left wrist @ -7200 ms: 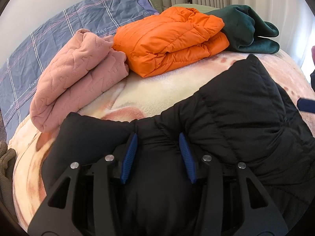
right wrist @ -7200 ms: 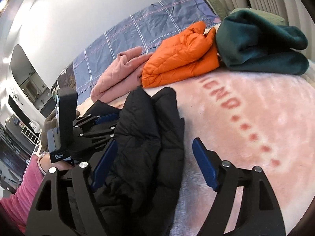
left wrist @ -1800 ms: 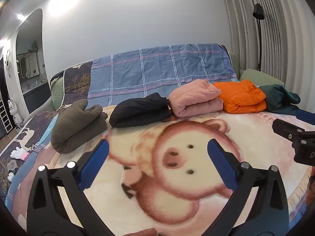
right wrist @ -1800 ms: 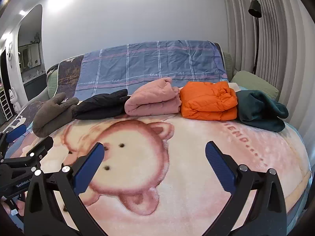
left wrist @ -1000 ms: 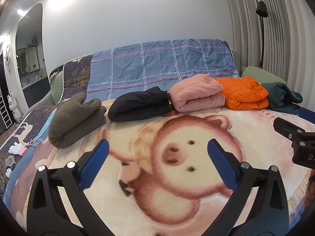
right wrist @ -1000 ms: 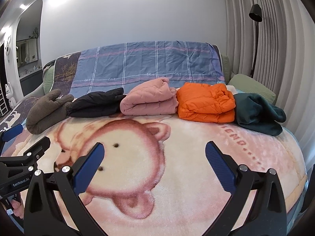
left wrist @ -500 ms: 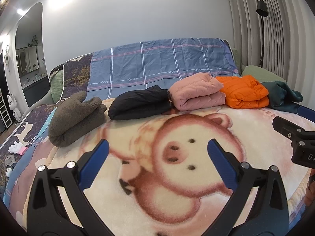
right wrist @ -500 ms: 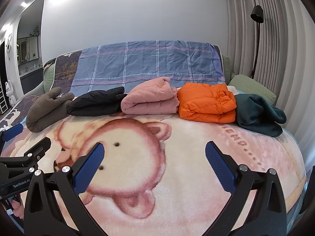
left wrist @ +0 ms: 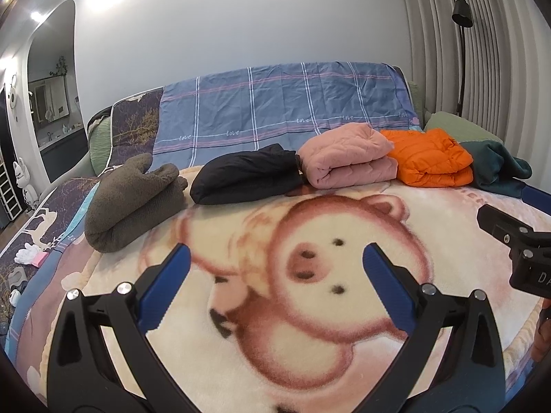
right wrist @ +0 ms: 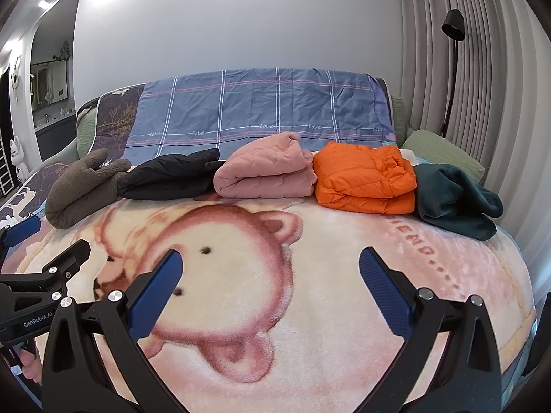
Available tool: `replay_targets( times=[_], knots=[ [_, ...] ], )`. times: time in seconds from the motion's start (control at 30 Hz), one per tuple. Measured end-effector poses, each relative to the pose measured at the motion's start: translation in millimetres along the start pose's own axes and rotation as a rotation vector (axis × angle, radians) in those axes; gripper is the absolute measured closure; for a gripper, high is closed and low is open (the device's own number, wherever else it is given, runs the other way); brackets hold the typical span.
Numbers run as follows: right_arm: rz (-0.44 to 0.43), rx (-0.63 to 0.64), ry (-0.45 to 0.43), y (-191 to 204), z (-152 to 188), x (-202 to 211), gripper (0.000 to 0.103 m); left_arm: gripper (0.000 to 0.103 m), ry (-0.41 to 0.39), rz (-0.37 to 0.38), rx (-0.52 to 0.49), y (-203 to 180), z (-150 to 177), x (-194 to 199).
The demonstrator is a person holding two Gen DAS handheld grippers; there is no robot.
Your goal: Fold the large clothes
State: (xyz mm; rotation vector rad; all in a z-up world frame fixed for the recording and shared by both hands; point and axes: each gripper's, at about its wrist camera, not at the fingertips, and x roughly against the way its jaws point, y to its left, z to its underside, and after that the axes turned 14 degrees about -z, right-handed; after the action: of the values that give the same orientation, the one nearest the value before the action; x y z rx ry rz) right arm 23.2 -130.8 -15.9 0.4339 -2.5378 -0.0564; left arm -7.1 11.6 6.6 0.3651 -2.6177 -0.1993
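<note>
Bed, covered by a cream and pink plush bear-print blanket (right wrist: 344, 275): bare in front of me.

Row of folded garments along the far edge, left to right:
- brown fleece jacket (right wrist: 82, 186)
- black quilted jacket (right wrist: 172, 175)
- pink quilted coat (right wrist: 265, 172)
- orange puffer jacket (right wrist: 365, 179)
- dark green fleece pullover (right wrist: 454, 196)

My left hand-held gripper (left wrist: 275, 282): jaws wide apart, empty. My right hand-held gripper (right wrist: 270, 282): likewise spread, holding nothing.

Risk: puffy fills may spring the folds open; the green pullover sits nearest the bed's edge and could slide off if nudged.
</note>
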Motion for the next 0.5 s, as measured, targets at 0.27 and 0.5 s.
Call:
replay_targets(
  times=[0.27, 0.5],
  knots=[
    [0.004, 0.004, 0.009, 0.7, -0.1, -2.2, 0.001, 0.002, 0.012, 0.004, 0.0, -0.9, 1.3, -2.1],
    [0.003, 0.0, 0.016, -0.6, 0.4, -5.6, 0.001, 0.002, 0.018, 0.007, -0.002, -2.7, 2.2, -4.9]
  ],
)
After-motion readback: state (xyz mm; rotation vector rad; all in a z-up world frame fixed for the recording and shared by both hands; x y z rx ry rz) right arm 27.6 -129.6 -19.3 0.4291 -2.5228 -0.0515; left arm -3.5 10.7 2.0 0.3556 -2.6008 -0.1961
